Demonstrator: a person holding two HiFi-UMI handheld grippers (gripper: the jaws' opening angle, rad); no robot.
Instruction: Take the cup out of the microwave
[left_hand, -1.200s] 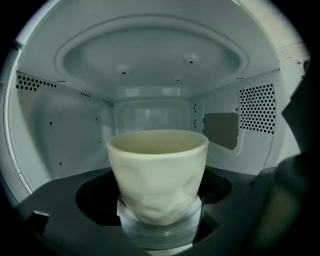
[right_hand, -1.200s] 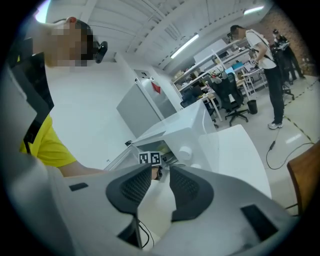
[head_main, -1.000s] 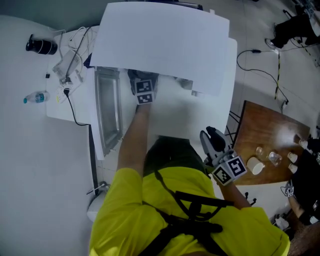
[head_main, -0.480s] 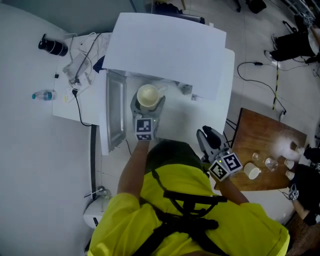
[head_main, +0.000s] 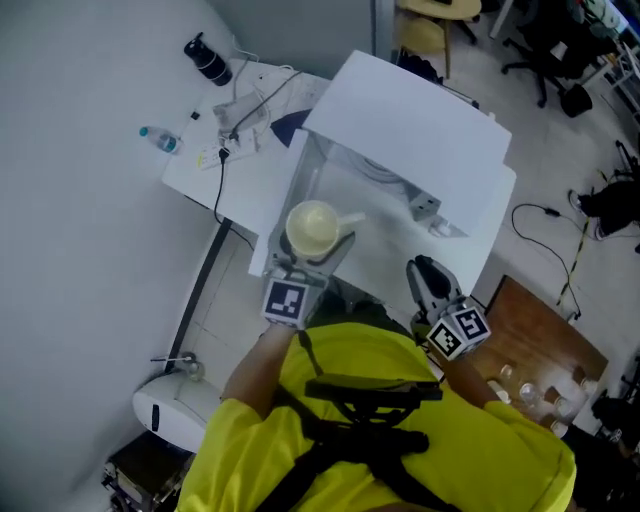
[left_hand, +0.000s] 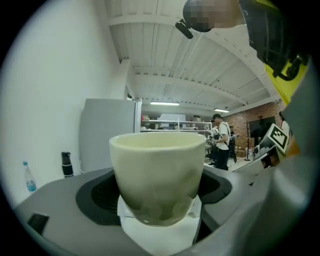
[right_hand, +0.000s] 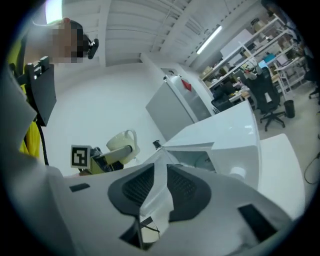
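The left claw (head_main: 308, 252) grips the cup (left_hand: 157, 175) round its lower body, a pad on each side. The cup is upright, its rim above the jaws. It is held in the air just in front of the open microwave (head_main: 405, 125), outside it. The right claw (right_hand: 162, 192), nearby, is closing with nothing between its jaws.

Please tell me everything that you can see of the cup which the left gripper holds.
The cup is pale cream, smooth and glossy, like glazed ceramic. It narrows toward a rounded base and has one loop handle on its side. It stands upright, and its inside looks empty. The left gripper holds it low on the body, with its dark pads on either side, in the air in front of the open white microwave. Nothing else touches it.
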